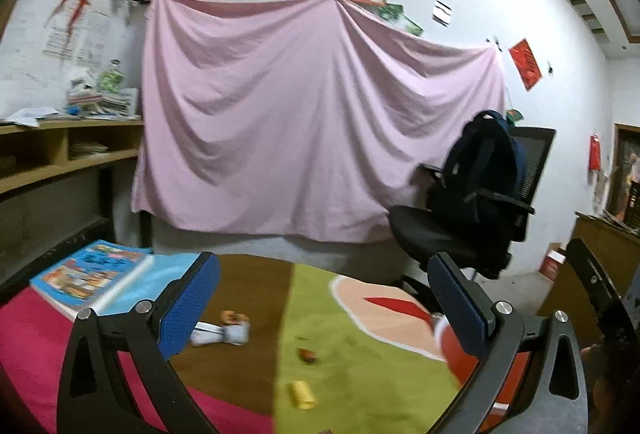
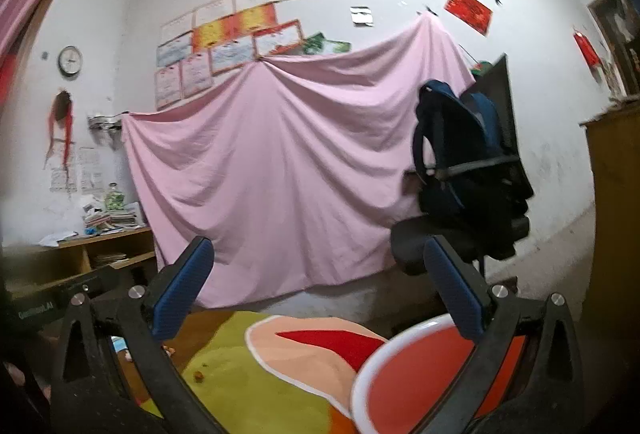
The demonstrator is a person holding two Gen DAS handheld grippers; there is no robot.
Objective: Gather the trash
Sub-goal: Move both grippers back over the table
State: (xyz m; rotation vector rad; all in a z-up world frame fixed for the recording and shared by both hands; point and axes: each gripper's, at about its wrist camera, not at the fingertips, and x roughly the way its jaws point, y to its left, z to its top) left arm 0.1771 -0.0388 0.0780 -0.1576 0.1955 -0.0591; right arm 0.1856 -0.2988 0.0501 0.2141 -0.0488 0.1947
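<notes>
Several bits of trash lie on the colourful play mat (image 1: pixel 360 374) in the left wrist view: a yellow wrapper (image 1: pixel 302 395), a small red-brown scrap (image 1: pixel 307 355), a crumpled white piece (image 1: pixel 222 335) and an orange bit (image 1: pixel 234 316). My left gripper (image 1: pixel 324 266) hangs above them, open and empty. A red bin with a white rim (image 1: pixel 450 350) shows behind its right finger. In the right wrist view my right gripper (image 2: pixel 318 248) points level at the wall, open and empty, with the red bin (image 2: pixel 404 378) just below it. A small scrap (image 2: pixel 198 376) lies on the mat.
A pink sheet (image 1: pixel 312 122) hangs on the far wall. A black office chair with a dark backpack (image 1: pixel 476 194) stands at the right. A picture book (image 1: pixel 90 274) lies at the mat's left. A wooden desk with shelves (image 1: pixel 60 154) runs along the left, and a wooden cabinet (image 2: pixel 616 234) is at the far right.
</notes>
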